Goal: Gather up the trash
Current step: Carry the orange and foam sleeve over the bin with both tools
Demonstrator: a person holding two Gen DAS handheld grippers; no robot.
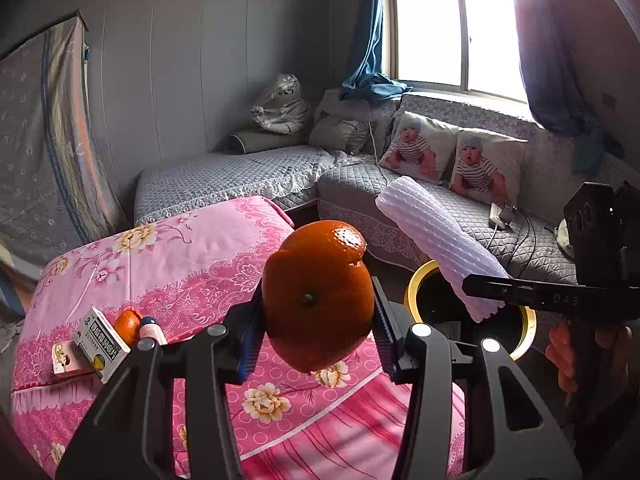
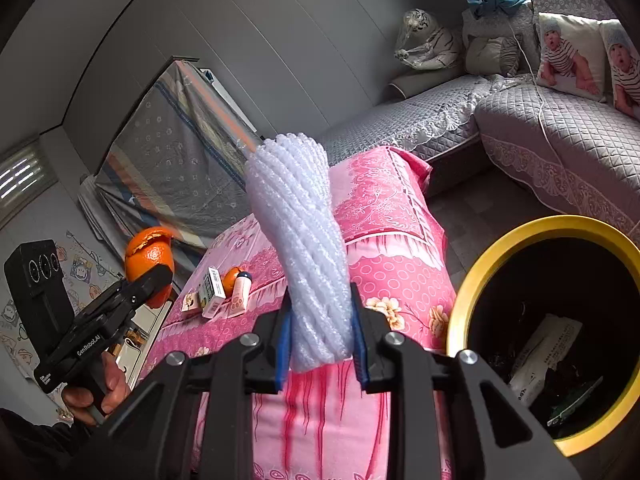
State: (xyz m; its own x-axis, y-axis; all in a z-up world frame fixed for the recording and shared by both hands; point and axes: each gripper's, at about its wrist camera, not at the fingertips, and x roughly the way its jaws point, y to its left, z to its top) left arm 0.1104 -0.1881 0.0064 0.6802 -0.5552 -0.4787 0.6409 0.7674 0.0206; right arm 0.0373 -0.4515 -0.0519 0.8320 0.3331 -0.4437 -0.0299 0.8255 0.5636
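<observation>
Pink floral bedcover (image 1: 192,264) lies below. Left gripper (image 1: 316,316) clamps a peeled-open orange (image 1: 316,296); right gripper (image 2: 322,344) squeezes white foam netting (image 2: 304,248) near a yellow-rimmed black bin (image 2: 472,292).

Air above the yellow-rimmed bin (image 2: 472,280) is open, just right of and below the right tool (image 2: 320,344), though a white packet (image 2: 540,356) and other scraps already sit low inside it. Ahead of both tools the pink floral bed (image 1: 192,264) blocks the low route, with a small box (image 1: 102,340), an orange (image 1: 127,326) and a little bottle (image 1: 151,330) clustered left of the left tool (image 1: 316,320). Bare floor (image 2: 468,208) between bed and grey sofa (image 1: 532,236) is passable.
</observation>
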